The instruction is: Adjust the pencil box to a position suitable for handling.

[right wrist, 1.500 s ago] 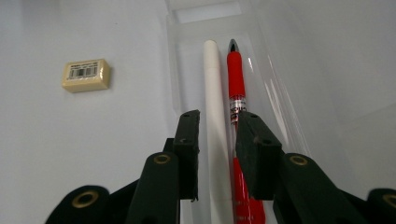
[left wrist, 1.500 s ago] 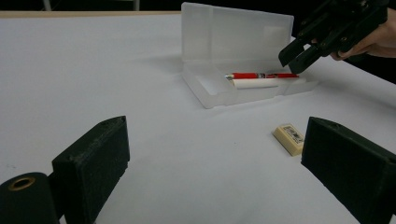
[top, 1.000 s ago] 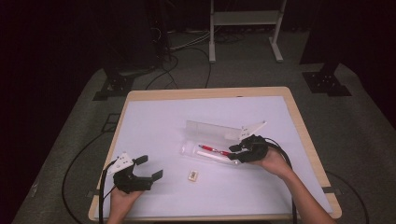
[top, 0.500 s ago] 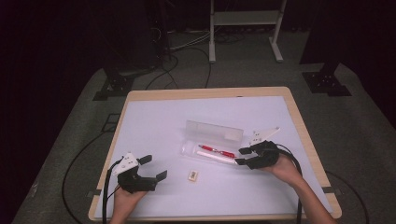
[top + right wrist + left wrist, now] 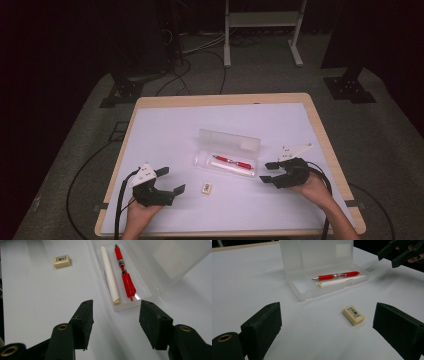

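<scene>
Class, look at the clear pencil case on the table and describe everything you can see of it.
The pencil case is a long, shallow box of clear, slightly frosted plastic. It lies open on the white table, its hinged lid raised behind the tray. In the tray a red pen and a white stick lie side by side along its length. No gripper touches it. A small cream eraser lies apart on the table, on the person's side.
</scene>
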{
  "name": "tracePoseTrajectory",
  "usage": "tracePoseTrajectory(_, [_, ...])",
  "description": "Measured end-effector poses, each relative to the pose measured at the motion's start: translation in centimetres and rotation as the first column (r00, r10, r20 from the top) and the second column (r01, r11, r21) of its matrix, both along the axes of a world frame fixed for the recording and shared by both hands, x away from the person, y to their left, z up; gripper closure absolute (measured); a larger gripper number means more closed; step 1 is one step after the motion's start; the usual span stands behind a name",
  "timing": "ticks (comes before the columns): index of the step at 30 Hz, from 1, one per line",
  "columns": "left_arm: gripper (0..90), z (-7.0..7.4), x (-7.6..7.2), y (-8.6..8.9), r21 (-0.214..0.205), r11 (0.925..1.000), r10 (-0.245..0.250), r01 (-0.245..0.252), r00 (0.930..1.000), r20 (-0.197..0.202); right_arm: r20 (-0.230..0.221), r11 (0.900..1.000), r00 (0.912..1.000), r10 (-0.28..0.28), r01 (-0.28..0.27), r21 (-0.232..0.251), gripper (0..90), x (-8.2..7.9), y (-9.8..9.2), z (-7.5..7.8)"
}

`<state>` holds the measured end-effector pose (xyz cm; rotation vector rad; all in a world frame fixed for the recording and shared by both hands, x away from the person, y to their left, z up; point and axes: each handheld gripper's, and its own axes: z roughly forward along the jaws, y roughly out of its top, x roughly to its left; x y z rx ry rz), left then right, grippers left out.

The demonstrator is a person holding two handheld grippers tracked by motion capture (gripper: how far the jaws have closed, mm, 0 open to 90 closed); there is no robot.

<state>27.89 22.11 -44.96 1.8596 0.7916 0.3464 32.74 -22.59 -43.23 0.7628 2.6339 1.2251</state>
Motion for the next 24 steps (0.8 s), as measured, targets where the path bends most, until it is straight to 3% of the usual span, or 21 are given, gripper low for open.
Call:
tracePoseTrajectory(13, [9.6,0.0,0.4,-2.4,0.029,0.9977,-0.061,0.061,0.9981,-0.010,0.018,0.9997,0.9996,-0.024,0.024,0.000,41.5,-1.4,-1.5,-0.1])
tracePoseTrajectory(24, [13.0,-0.4,0.6,-4.3,0.055,0.9958,-0.071,0.072,0.9970,-0.031,0.021,0.9986,0.9984,-0.052,0.052,0.013,39.4,-2.1,-2.7,-0.7])
